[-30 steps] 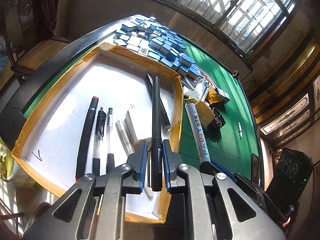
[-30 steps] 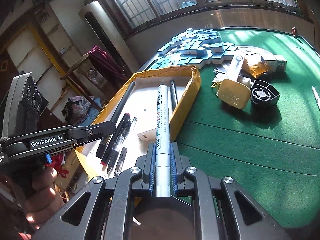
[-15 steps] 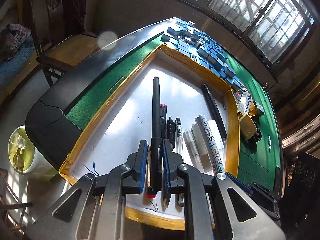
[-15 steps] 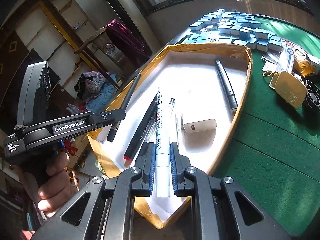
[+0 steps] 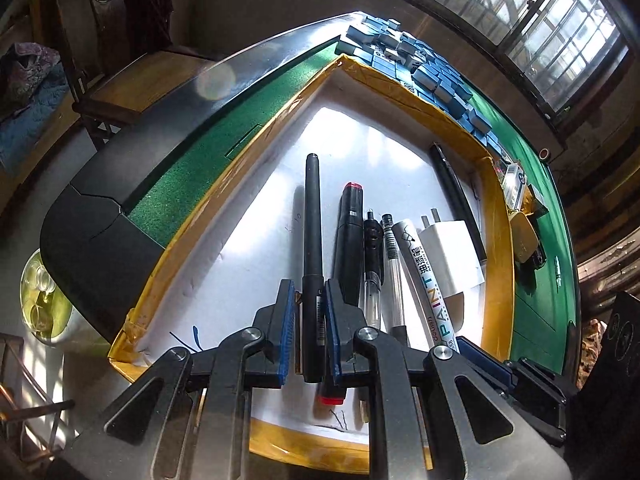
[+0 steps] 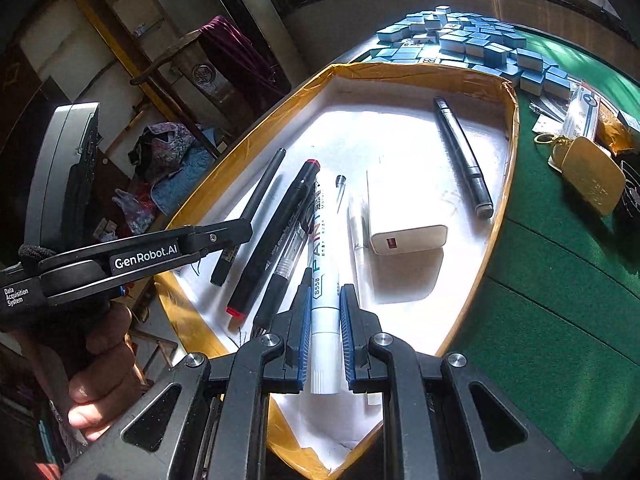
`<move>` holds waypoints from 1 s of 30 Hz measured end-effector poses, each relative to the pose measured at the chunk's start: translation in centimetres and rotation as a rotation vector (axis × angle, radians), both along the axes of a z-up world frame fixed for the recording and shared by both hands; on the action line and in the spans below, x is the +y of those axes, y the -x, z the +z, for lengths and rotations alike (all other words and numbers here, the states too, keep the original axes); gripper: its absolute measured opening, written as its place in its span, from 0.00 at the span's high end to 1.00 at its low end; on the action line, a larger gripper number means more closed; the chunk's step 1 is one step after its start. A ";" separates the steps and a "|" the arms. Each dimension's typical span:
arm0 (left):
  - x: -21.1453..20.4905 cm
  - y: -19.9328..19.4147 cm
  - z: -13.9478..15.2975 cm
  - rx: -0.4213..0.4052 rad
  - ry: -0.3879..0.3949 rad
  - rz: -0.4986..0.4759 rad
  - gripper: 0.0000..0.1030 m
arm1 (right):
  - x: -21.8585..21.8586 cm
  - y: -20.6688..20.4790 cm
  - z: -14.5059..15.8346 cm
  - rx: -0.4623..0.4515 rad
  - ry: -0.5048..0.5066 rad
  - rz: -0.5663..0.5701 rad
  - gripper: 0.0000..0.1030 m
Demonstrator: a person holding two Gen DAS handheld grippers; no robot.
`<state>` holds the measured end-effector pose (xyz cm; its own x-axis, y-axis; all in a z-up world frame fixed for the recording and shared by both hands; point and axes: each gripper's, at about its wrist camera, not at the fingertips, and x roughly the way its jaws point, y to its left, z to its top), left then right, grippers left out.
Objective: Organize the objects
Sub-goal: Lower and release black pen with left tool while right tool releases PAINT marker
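A white-floored tray with a yellow taped rim [image 5: 240, 152] [image 6: 514, 140] lies on the green table. My left gripper [image 5: 309, 292] [image 6: 224, 236] is shut on a slim black pen [image 5: 311, 216] [image 6: 256, 208], held low over the tray's left part, its shadow close beside it. My right gripper [image 6: 325, 300] is shut on a white paint marker [image 6: 322, 248] [image 5: 424, 276], which lies along the row of pens. Between the two lie a black marker with red ends [image 5: 350, 240] [image 6: 276, 236] and two clear gel pens [image 5: 372, 256].
A white charger [image 6: 404, 208] and a dark grey pen [image 6: 460, 152] lie in the tray's right part. Blue mahjong tiles [image 6: 472, 44] are heaped beyond the tray. A gold case [image 6: 592, 180] sits on the felt. A person's hand [image 6: 100, 360] holds the left gripper.
Both grippers have swung left from the tray's right edge to over its middle and sunk lower. The black pen and the paint marker now flank the pens lying in the tray.
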<state>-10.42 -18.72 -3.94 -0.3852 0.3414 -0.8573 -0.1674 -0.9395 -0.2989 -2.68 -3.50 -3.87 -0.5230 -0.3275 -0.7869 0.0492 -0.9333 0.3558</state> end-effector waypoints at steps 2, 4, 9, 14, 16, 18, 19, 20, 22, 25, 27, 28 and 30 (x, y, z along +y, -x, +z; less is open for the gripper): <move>0.0 0.1 -0.2 -0.007 0.000 -0.001 0.88 | -0.1 0.0 0.0 0.003 -0.008 0.001 0.88; 0.0 0.2 -0.5 -0.016 -0.004 -0.002 0.88 | -0.3 -0.1 0.0 0.008 -0.021 0.001 0.88; -0.1 0.2 -0.8 -0.028 -0.021 0.003 0.88 | -0.9 -0.1 0.0 0.013 -0.039 0.002 0.88; -0.3 0.3 -0.8 -0.025 -0.031 0.017 0.88 | -1.0 -0.1 0.0 0.018 -0.048 -0.001 0.88; -0.5 0.3 -0.7 -0.022 -0.049 0.032 0.87 | -1.0 -0.1 0.0 0.023 -0.052 -0.001 0.87; -0.8 0.3 -0.6 -0.021 -0.073 0.046 0.85 | -1.0 -0.2 0.1 0.028 -0.049 -0.001 0.87; -0.9 0.2 -0.5 -0.018 -0.082 0.053 0.83 | -1.0 -0.3 0.1 0.031 -0.045 0.004 0.85; -1.0 0.1 -0.3 -0.011 -0.088 0.060 0.78 | -1.0 -0.4 0.2 0.035 -0.040 0.011 0.83; -1.2 -0.1 0.1 0.000 -0.106 0.072 0.71 | -1.0 -0.7 0.4 0.052 -0.029 0.019 0.71; -1.3 -0.4 0.8 0.010 -0.142 0.089 0.64 | -1.2 -1.3 1.1 0.094 -0.027 0.037 0.68; -1.3 -0.7 1.2 0.016 -0.161 0.096 0.64 | -1.2 -1.7 1.5 0.115 -0.020 0.045 0.66; -1.1 -0.9 1.5 0.021 -0.171 0.093 0.64 | -1.1 -1.9 1.7 0.121 -0.012 0.048 0.66; -0.5 -1.3 2.1 0.034 -0.187 0.075 0.64 | -0.7 -2.3 2.1 0.140 0.011 0.058 0.66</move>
